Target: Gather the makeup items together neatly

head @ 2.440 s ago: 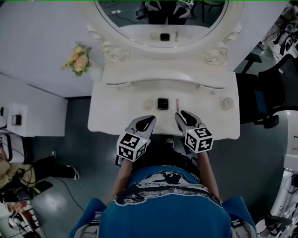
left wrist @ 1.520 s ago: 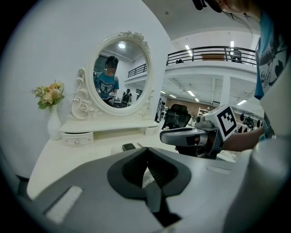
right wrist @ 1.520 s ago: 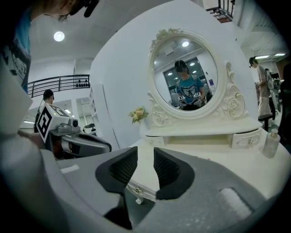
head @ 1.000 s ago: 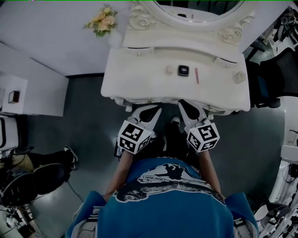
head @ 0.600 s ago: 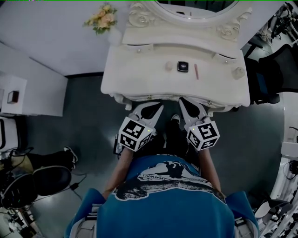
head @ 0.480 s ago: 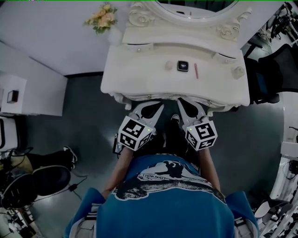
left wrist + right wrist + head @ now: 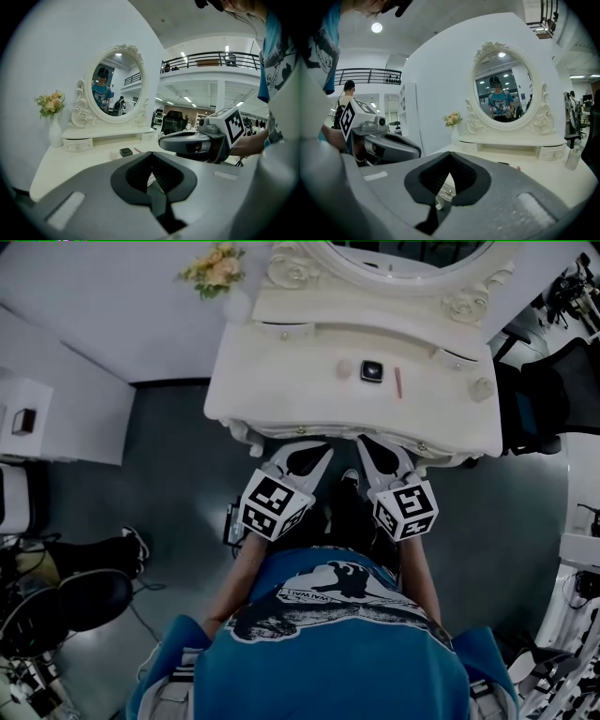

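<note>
Three makeup items lie in a short row on the white dressing table [image 7: 281, 381]: a pale round piece [image 7: 344, 368], a black square compact [image 7: 372, 370] and a thin pink stick [image 7: 397, 382]. The compact [image 7: 125, 151] and the stick [image 7: 137, 150] also show in the left gripper view. Both grippers hang in front of the table's front edge, off the top and well short of the items. My left gripper [image 7: 314, 452] is shut and empty, its jaws meeting in a point [image 7: 151, 155]. My right gripper [image 7: 367, 444] is likewise shut on nothing [image 7: 449, 155].
An oval mirror [image 7: 505, 91] with a carved frame stands at the back over small drawers. A vase of flowers [image 7: 217, 266] is at the table's far left corner and a small bottle [image 7: 482, 389] near its right end. A dark chair [image 7: 539, 399] stands to the right.
Both grippers have drawn back from over the tabletop to below its front edge. The three items stay in their row, and the view has shifted slightly.
</note>
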Demonstrator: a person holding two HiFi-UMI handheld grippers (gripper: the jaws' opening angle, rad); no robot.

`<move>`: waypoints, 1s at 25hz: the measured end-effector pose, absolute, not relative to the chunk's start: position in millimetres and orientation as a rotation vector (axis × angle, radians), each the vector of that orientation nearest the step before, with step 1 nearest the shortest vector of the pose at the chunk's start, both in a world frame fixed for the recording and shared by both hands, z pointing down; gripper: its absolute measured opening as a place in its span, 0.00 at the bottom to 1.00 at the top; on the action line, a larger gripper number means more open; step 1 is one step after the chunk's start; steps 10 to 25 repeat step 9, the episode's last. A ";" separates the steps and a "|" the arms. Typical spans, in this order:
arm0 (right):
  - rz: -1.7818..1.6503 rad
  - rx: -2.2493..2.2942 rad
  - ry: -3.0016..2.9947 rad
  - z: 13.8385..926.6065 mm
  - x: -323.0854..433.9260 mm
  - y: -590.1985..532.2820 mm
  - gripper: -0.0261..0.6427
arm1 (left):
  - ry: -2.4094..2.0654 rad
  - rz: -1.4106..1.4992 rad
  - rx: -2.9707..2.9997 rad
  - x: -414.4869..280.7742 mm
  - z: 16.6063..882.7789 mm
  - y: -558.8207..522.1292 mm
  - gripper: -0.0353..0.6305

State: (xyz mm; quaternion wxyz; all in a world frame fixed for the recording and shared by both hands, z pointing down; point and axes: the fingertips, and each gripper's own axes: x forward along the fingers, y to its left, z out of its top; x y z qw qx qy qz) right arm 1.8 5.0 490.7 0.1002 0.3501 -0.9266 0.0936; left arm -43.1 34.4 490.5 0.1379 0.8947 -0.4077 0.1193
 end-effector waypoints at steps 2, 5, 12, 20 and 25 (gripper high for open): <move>0.281 1.038 -2.744 489.5 1.6 4.6 0.04 | -1.172 0.346 2.593 -41.7 490.9 36.5 0.08; 0.280 1.038 -2.744 488.6 0.7 3.8 0.04 | -1.163 0.350 2.601 -39.7 490.7 37.6 0.07; 0.291 1.034 -2.743 490.1 1.2 4.1 0.04 | -1.153 0.350 2.607 -36.2 490.8 37.3 0.08; 0.291 1.034 -2.743 490.1 1.2 4.1 0.04 | -1.153 0.350 2.607 -36.2 490.8 37.3 0.08; 0.291 1.034 -2.743 490.1 1.2 4.1 0.04 | -1.153 0.350 2.607 -36.2 490.8 37.3 0.08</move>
